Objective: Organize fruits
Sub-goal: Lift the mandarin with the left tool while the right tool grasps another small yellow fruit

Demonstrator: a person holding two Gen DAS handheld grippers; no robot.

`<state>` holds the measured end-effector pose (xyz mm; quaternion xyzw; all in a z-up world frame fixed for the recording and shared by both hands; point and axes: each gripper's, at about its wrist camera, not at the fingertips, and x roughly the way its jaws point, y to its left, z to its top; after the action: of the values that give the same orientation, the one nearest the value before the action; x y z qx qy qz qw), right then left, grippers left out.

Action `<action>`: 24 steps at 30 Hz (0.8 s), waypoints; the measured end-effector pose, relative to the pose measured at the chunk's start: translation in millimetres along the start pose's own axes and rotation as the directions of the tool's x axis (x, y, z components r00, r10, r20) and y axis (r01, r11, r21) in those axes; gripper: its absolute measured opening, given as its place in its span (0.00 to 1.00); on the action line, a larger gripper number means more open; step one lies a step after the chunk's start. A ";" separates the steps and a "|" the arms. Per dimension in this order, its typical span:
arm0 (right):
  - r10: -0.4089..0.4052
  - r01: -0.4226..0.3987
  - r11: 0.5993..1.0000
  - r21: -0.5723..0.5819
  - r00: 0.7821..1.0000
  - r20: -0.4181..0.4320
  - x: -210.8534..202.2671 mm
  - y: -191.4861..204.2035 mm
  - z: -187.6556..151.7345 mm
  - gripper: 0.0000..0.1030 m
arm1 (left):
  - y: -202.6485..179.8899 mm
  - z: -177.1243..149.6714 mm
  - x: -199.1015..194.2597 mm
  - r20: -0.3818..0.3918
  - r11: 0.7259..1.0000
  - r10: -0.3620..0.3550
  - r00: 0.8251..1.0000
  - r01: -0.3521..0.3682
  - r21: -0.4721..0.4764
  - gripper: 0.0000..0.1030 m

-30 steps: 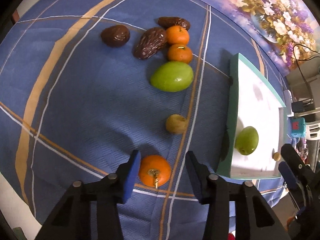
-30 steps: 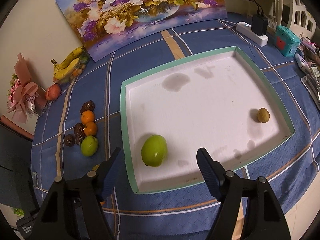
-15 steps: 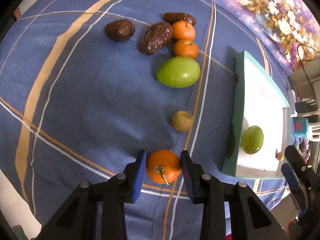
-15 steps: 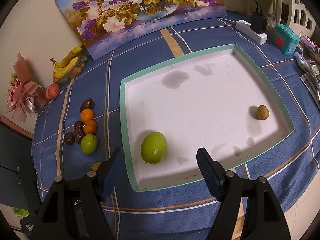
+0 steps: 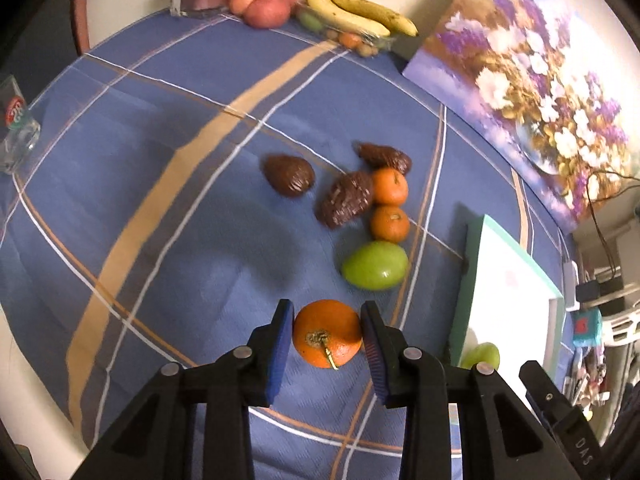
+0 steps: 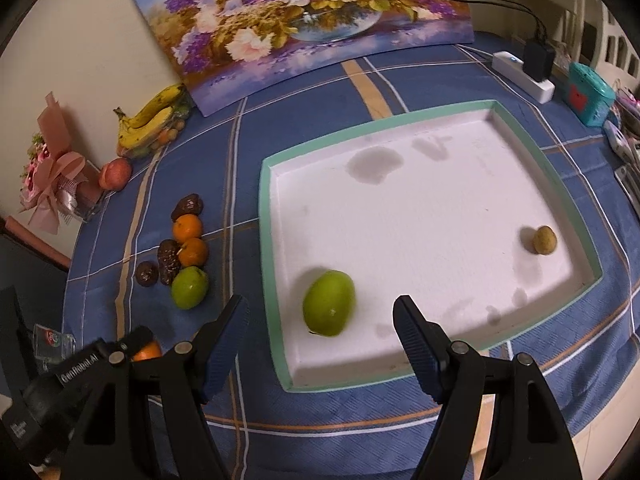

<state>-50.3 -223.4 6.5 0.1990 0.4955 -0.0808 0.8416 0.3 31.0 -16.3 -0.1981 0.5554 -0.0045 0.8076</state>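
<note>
My left gripper [image 5: 327, 334] is shut on an orange mandarin [image 5: 326, 333] and holds it above the blue cloth. Beyond it lie a green fruit [image 5: 375, 265], two mandarins [image 5: 389, 205] and three brown scaly fruits [image 5: 347, 198]. The white tray with a green rim [image 6: 269, 208] holds a green fruit [image 6: 329, 303] and a small tan fruit [image 6: 544, 239]. My right gripper [image 6: 320, 340] is open and empty above the tray's near left corner. The left gripper and its mandarin [image 6: 146, 351] show at the lower left of the right wrist view.
Bananas [image 5: 354, 10], apples [image 5: 266, 10] and a pink bouquet [image 6: 50, 184] stand at the table's back edge. A flower painting [image 6: 304, 12] leans on the wall. A glass [image 5: 14, 128] is at the left; a power strip [image 6: 522, 76] and a teal box [image 6: 588, 94] at the right.
My left gripper closed on the mandarin and lifted it, tilting up so the back of the table shows. The small tan fruit near it is out of view. The right gripper barely moved.
</note>
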 end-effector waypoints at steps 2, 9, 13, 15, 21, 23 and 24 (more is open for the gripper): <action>0.007 -0.007 1.000 -0.015 1.000 -0.005 4.0 4.9 0.5 0.64 | 3.7 2.8 2.6 0.000 1.000 0.004 1.000 -0.004 -0.008 0.36; 0.043 -0.044 0.994 -0.095 0.999 -0.018 19.7 29.7 -0.9 0.55 | 12.0 11.7 7.6 0.035 1.000 0.021 0.999 -0.021 -0.023 0.36; 0.080 -0.084 0.981 -0.174 0.996 -0.030 29.3 50.5 -3.5 0.47 | 20.8 18.2 14.6 0.035 0.998 0.037 0.999 -0.036 -0.046 0.36; 0.096 -0.104 0.972 -0.213 0.994 -0.047 34.6 61.5 -5.0 0.41 | 27.3 21.9 16.8 0.032 0.997 0.037 0.999 -0.034 -0.071 0.36; 0.114 -0.145 0.957 -0.253 0.985 -0.133 59.7 84.7 -14.2 0.33 | 37.0 27.6 15.1 0.051 0.994 0.041 0.998 -0.035 -0.103 0.36; 0.111 -0.149 0.948 -0.280 0.983 -0.146 65.0 93.6 -17.2 0.32 | 40.4 28.3 16.5 0.047 0.992 0.036 0.998 -0.030 -0.121 0.36; 0.108 -0.148 0.945 -0.290 0.983 -0.150 66.6 97.1 -18.8 0.31 | 41.6 28.1 16.9 0.045 0.991 0.037 0.998 -0.031 -0.129 0.36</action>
<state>0.0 -123.4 -34.5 0.1057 0.5426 0.0636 0.8309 23.2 74.3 -36.4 -0.2404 0.5385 0.0497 0.8061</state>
